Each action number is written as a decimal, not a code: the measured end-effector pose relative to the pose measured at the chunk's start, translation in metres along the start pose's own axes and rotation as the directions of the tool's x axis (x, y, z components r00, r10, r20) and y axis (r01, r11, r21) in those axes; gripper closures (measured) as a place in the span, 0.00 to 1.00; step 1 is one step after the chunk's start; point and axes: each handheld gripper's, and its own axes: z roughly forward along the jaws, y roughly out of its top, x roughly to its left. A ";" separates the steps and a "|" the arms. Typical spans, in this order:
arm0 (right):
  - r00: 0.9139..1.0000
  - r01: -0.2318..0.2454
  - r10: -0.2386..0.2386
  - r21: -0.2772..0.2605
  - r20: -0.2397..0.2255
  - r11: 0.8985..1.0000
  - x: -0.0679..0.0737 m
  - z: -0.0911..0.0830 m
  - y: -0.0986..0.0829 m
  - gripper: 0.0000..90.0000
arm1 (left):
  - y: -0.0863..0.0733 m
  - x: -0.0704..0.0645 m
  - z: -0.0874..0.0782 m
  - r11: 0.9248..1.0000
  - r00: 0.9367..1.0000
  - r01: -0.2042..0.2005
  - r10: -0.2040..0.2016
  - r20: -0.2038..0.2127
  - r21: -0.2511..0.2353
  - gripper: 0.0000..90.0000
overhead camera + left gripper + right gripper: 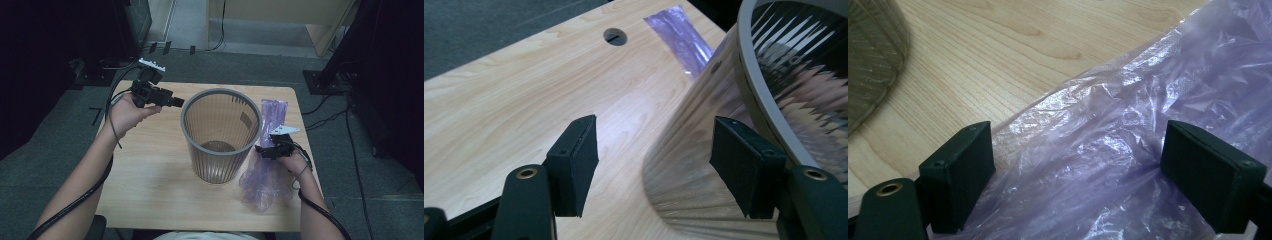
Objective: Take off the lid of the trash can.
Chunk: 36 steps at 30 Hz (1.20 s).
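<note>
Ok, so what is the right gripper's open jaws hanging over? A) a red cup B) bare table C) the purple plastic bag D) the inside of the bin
C: in the right gripper view the right gripper has its jaws wide apart above the crinkled purple plastic bag, which lies flat on the wooden table beside the bin.

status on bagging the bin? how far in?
Early. Done: nothing, the bin stands unlined on the table. In hand: the right gripper, jaws open, sits over the purple bag, which lies flat; the left gripper is open beside the bin wall. Left: grasp the bag, open it, line the bin.
</note>
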 end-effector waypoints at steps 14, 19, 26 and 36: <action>1.000 0.001 -0.001 -0.001 0.001 1.000 0.000 0.000 0.000 0.16 | 0.020 -0.011 -0.009 1.000 1.000 -0.018 0.018 0.007 -0.018 0.39; 1.000 0.001 -0.001 -0.001 0.000 1.000 0.000 0.000 0.000 0.15 | 0.024 -0.016 -0.009 0.999 0.999 -0.033 0.033 0.015 -0.023 0.39; 1.000 0.001 -0.001 -0.002 0.000 1.000 0.000 0.000 0.000 0.15 | 0.029 -0.025 -0.008 0.998 0.998 -0.056 0.057 0.026 -0.040 0.40; 1.000 0.002 -0.002 -0.001 0.001 1.000 0.000 0.000 0.000 0.15 | 0.027 -0.031 0.005 0.996 0.996 -0.082 0.083 0.036 -0.019 0.42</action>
